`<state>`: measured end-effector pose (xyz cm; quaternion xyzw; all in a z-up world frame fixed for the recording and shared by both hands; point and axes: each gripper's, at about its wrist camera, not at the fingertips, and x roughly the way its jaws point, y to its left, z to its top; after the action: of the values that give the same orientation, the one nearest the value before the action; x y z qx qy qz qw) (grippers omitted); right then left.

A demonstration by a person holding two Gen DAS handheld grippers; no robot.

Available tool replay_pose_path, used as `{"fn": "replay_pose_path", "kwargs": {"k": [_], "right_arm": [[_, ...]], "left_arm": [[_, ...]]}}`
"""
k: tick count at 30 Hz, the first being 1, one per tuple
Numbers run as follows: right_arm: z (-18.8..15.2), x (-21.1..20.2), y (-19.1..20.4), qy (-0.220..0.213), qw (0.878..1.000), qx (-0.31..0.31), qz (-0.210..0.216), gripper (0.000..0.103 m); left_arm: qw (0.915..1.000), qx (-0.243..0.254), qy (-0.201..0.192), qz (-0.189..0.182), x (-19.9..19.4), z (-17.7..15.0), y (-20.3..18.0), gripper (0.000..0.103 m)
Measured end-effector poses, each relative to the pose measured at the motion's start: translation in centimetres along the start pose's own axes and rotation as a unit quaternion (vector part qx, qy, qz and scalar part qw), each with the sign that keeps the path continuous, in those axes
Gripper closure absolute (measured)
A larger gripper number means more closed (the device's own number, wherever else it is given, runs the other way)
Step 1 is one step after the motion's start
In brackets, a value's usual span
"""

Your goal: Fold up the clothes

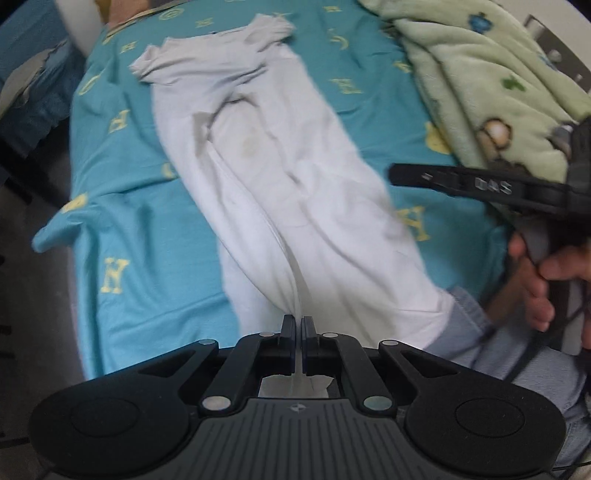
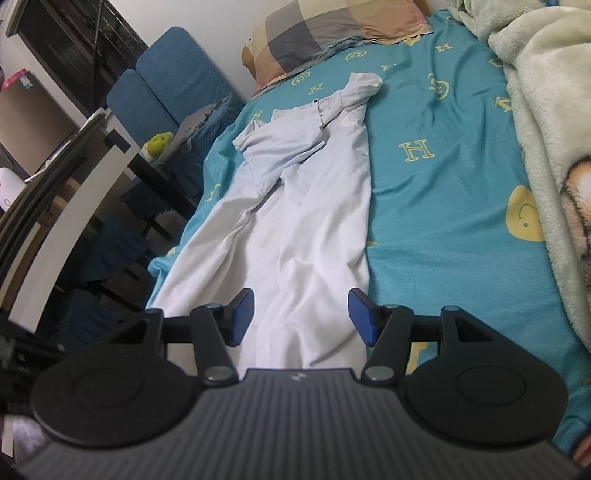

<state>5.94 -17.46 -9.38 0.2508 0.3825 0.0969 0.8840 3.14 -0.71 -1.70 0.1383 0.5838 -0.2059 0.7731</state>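
Observation:
A white shirt [image 1: 280, 173] lies lengthwise on a turquoise bedsheet [image 1: 122, 192], collar end far from me. My left gripper [image 1: 298, 332] is shut on the shirt's near hem, and the cloth rises in a pinched fold up to the pads. In the right wrist view the same white shirt [image 2: 306, 229] stretches away with its collar and sleeves bunched at the far end. My right gripper [image 2: 301, 314] stands open just above the shirt's near end, blue pads apart with cloth below them. The right gripper's finger [image 1: 461, 182] also shows at the right of the left wrist view.
A pale green fleece blanket [image 1: 491, 74] is heaped along the right side of the bed. A checked pillow [image 2: 332, 33] lies at the head. Left of the bed stand a blue padded chair [image 2: 173, 92] and a dark table [image 2: 122, 173]. A hand [image 1: 543, 280] grips the right tool.

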Motion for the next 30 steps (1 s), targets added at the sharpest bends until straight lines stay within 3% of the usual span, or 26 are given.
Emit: {"fn": "replay_pose_path", "kwargs": {"k": [6,10,12,14,16,18,22,26,30], "right_arm": [[-0.1,0.0,-0.1,0.010,1.000,-0.016,-0.004,0.043],[-0.7,-0.2,-0.1,0.025,0.999,-0.036,-0.007,0.043],[-0.9,-0.3,-0.3,0.032,0.999,-0.038,-0.016,0.043],[-1.0,-0.2,-0.6,0.043,0.998,-0.029,-0.022,0.043],[-1.2,0.1,-0.9,0.056,0.998,-0.021,-0.027,0.043],[-1.7,0.7,-0.9,0.075,0.996,-0.022,-0.036,0.034],[-3.1,2.1,-0.6,0.136,0.990,-0.028,-0.029,0.033],[-4.6,3.6,0.1,0.185,0.980,-0.053,-0.049,0.033],[-5.5,4.3,0.6,0.229,0.972,-0.047,-0.016,0.032]], "left_arm": [[0.9992,-0.014,0.008,-0.038,6.1,-1.4,-2.1,0.099],[0.9988,-0.026,0.003,-0.041,6.8,-2.4,-0.9,0.091],[0.9983,-0.032,-0.014,-0.047,5.6,-2.8,0.0,0.067],[0.9968,-0.042,-0.040,-0.055,3.8,-3.1,1.3,0.052],[0.9939,-0.067,-0.059,-0.065,2.7,-3.2,3.3,0.044],[0.9907,-0.097,-0.076,-0.058,2.1,-3.4,5.3,0.033],[0.9895,-0.131,-0.056,-0.022,4.2,-3.5,8.7,0.030],[0.9863,-0.152,-0.017,-0.062,7.0,-3.1,9.7,0.031],[0.9865,-0.136,0.028,-0.087,9.4,-2.5,9.0,0.033]]}}
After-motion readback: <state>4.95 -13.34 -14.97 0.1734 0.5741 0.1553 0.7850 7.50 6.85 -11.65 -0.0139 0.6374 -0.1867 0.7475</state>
